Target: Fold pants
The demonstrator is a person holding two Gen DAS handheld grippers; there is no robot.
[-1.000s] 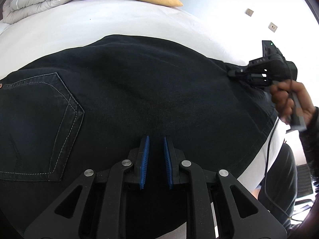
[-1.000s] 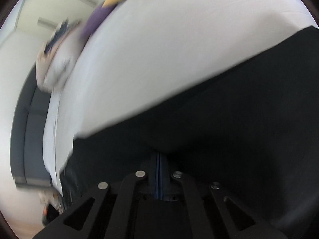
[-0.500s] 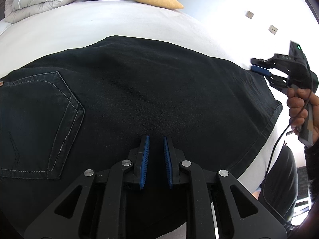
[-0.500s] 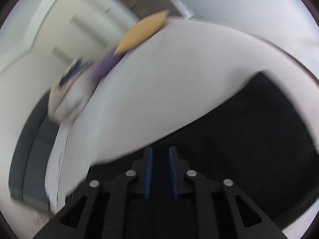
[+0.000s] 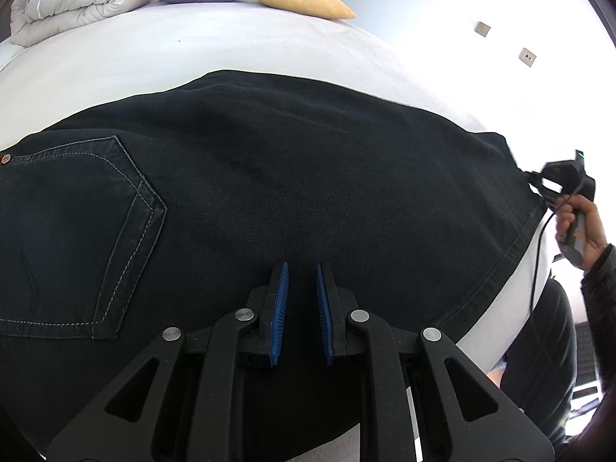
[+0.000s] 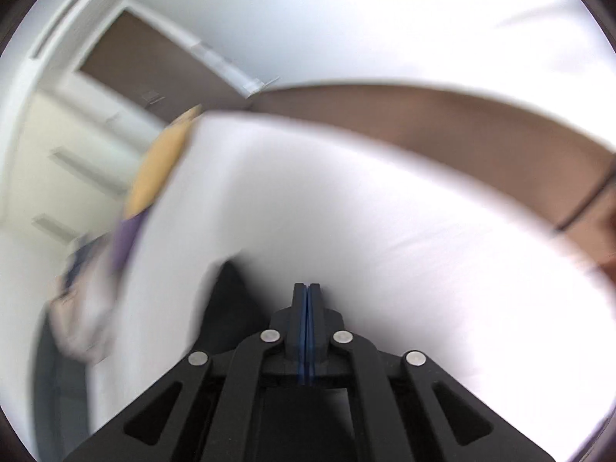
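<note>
Both hand-held grippers are empty of cloth. The left hand-held gripper (image 5: 300, 308) hangs over the near edge of the pants (image 5: 308, 161), its blue pads standing a narrow gap apart with nothing between them. In its own view the right hand-held gripper (image 6: 307, 331) is closing, the pads all but touching with nothing caught in them, and it points out over the bare white sheet. From the left wrist view the right hand-held gripper sits just off the right end of the garment, held in a hand (image 5: 577, 227).

The dark pants lie flat on the bed (image 5: 231, 46), laid as one broad band running left to right, a stitched back pocket (image 5: 77, 231) at the left and a hemmed edge at the right. The surface looks smooth, with no loose flaps. Judging by this, the legs are probably already laid one on the other, and the crosswise folds that would shorten the band remain. How many layers lie underneath cannot be told.
</note>
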